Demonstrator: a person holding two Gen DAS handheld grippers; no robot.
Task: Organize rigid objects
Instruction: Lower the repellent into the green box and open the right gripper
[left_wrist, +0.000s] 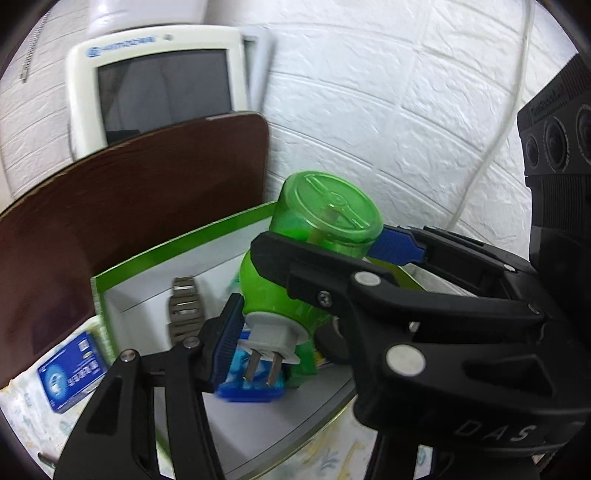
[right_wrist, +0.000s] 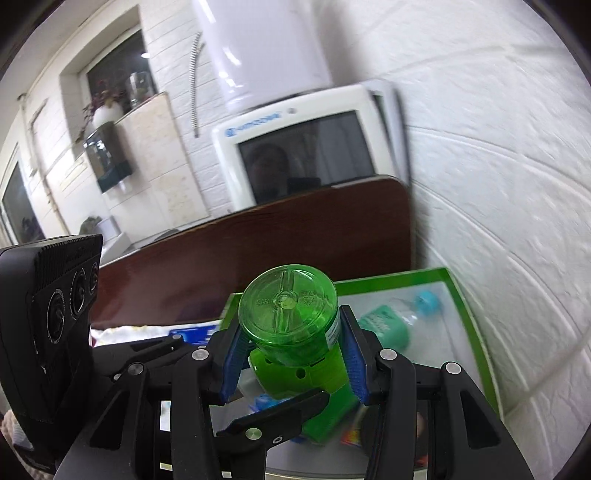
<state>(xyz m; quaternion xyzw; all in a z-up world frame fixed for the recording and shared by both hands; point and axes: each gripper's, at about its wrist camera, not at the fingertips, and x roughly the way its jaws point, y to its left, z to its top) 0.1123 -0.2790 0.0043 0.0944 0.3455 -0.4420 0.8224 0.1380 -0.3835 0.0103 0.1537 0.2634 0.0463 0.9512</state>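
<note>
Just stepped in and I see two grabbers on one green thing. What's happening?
Both tongs grip the same green plastic plug-in device with a translucent bottle. The right tongs clamp the bottle end; the left tongs hold the body near its two metal prongs. It hangs above a green-rimmed white tray holding a metal watch band and a teal bottle.

Monitor (left_wrist: 155, 88) base hidden behind brown board (left_wrist: 129, 184), teal bottle (right_wrist: 391, 325) blurred, blue box (left_wrist: 70, 376) print unreadable

Bright, even light; blurred fisheye edges
</note>
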